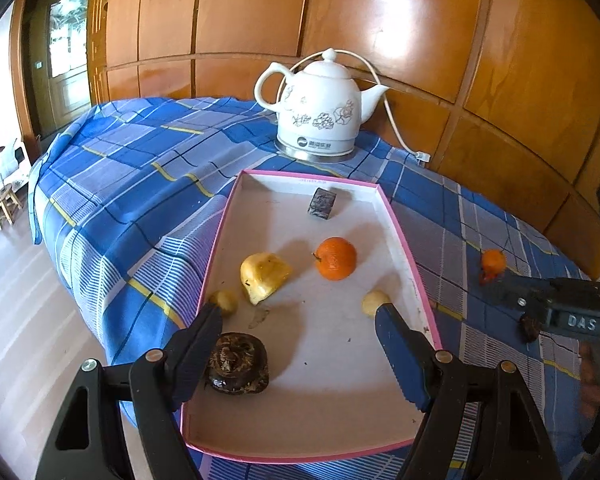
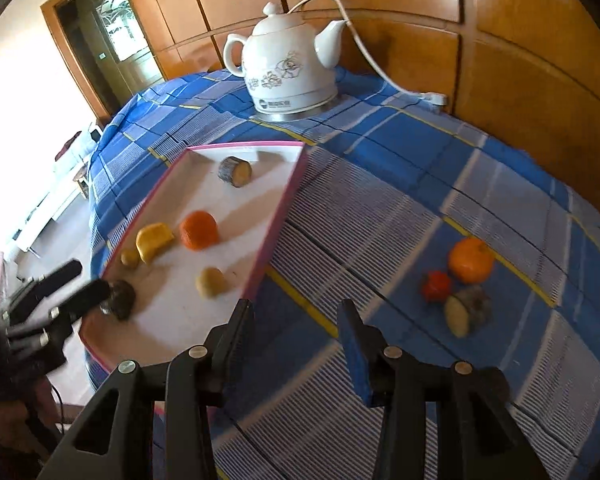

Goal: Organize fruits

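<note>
Fruits [image 2: 471, 266] sit well beyond tray's [image 2: 278, 216] edge (3 pieces).

Both wrist views look steeply down — sharing the pink-rimmed tray [image 1: 404, 236].

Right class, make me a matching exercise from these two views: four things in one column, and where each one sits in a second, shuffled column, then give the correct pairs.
Things:
1. white kettle
2. orange with a stalk
3. small red fruit
4. dark brown round fruit

Places:
A. in the pink-edged tray, near its middle
B. on the blue checked cloth, outside the tray, beside another orange
C. beyond the tray's far end, by the wooden wall
D. in the tray's near corner, beside a finger of the left gripper

Pairs: 1-C, 2-A, 3-B, 4-D
</note>
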Motion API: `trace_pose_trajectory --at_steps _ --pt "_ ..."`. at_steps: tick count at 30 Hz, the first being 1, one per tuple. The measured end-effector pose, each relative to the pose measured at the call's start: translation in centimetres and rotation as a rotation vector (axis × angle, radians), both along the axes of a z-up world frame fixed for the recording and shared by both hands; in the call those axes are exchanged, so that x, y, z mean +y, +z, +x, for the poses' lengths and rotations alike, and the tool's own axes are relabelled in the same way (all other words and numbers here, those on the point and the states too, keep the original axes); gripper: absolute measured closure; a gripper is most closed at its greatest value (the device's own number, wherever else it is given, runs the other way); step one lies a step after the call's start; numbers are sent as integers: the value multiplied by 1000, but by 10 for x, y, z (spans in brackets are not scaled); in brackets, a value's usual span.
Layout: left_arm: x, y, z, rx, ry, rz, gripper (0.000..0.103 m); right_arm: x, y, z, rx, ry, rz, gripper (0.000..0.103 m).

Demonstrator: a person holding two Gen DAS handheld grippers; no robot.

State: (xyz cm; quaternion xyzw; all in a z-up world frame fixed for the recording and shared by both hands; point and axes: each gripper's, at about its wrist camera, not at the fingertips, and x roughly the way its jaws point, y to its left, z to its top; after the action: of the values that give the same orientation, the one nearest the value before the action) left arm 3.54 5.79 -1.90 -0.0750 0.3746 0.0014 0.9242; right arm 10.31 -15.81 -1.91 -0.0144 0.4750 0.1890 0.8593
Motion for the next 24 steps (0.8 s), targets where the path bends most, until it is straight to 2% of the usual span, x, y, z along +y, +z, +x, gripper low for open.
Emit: trace_pose_trajectory --at_steps 9,24 --pt "-10 3 -5 -5 -26 25 24 -51 10 -20 -23 -69 -32 59" --pt "-31 1 -6 5 -72 61 24 -129 15 -32 -39 -230 -52 59"
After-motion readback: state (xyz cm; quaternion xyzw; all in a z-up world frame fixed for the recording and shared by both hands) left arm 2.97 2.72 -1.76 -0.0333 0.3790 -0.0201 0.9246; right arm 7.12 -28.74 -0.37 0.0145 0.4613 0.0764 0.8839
